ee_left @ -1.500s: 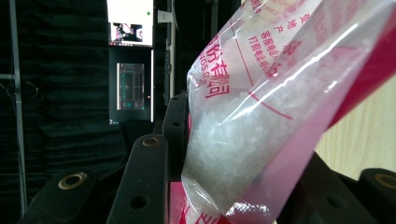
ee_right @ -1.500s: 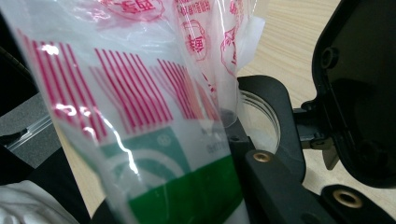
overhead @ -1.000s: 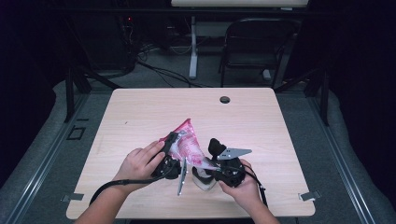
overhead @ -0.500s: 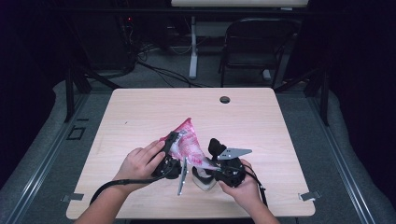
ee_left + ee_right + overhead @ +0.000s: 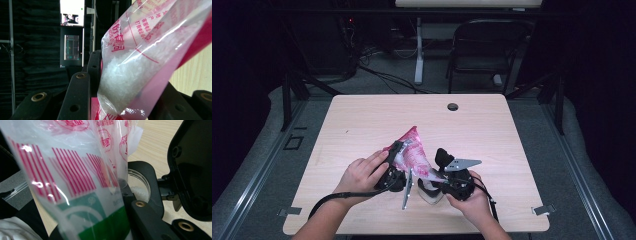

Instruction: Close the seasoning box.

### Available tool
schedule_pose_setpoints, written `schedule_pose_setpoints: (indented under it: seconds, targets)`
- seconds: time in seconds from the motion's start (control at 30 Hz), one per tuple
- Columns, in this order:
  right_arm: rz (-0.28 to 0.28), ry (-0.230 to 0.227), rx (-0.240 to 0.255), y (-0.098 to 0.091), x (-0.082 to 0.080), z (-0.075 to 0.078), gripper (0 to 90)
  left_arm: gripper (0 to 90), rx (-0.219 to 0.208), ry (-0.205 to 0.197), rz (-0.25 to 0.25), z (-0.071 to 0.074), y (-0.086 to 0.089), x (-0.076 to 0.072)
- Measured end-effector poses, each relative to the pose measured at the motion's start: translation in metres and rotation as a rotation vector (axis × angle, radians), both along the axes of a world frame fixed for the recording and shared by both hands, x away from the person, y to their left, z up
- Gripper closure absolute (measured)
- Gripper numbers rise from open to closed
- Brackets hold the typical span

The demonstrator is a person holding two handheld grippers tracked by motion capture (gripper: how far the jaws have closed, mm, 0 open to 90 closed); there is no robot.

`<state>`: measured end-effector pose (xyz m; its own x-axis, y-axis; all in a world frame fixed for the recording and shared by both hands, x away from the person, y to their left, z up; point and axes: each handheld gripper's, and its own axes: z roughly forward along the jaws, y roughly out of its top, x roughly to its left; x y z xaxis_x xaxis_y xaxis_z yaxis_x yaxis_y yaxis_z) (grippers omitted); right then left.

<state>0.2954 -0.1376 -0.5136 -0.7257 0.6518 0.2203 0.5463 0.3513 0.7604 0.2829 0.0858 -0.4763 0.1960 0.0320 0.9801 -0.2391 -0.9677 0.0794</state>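
The work in hand looks like pouring white crystals from a pink-printed plastic bag [image 5: 412,152] into a small clear container [image 5: 430,192] that stands on the counter [image 5: 362,120], just in front of the bag's lower end. The bag hangs tilted above the container, its upper corner pointing away from the person and its lower end dipping toward the container's mouth.

The left hand-held gripper [image 5: 394,162] clamps the bag from the side away from the container; in the left gripper view the black jaws press on the film of the bag [image 5: 140,75], with the crystals [image 5: 125,75] heaped low inside it. The right hand-held gripper [image 5: 439,167] sits just beside the container, on the other side of the bag. Its jaws are closed as far as they go, and in the right gripper view the bag's striped film [image 5: 75,175] hangs right in front of them, above the container's round rim [image 5: 142,182]. Whether they pinch that film I cannot tell for certain, though it looks likely.

To do this step well, I would keep the bag's open corner directly above the container's mouth and raise the left hand-held gripper slowly, so the crystals slide down in a thin stream rather than a rush. The right hand-held gripper should hold the lower edge steady and low over the rim. The likely risks are grains spilling onto the counter beside the container, and the light container tipping if the bag drags on it.
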Motion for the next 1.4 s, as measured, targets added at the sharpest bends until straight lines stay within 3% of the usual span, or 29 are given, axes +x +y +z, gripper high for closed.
schedule_pose_setpoints:
  seconds: [1.4]
  targets:
    - [0.002,0.005,-0.004,0.0006,-0.0001,-0.0003,90.0,68.9,0.002,-0.008,-0.007,0.0020,-0.0013,-0.0002]
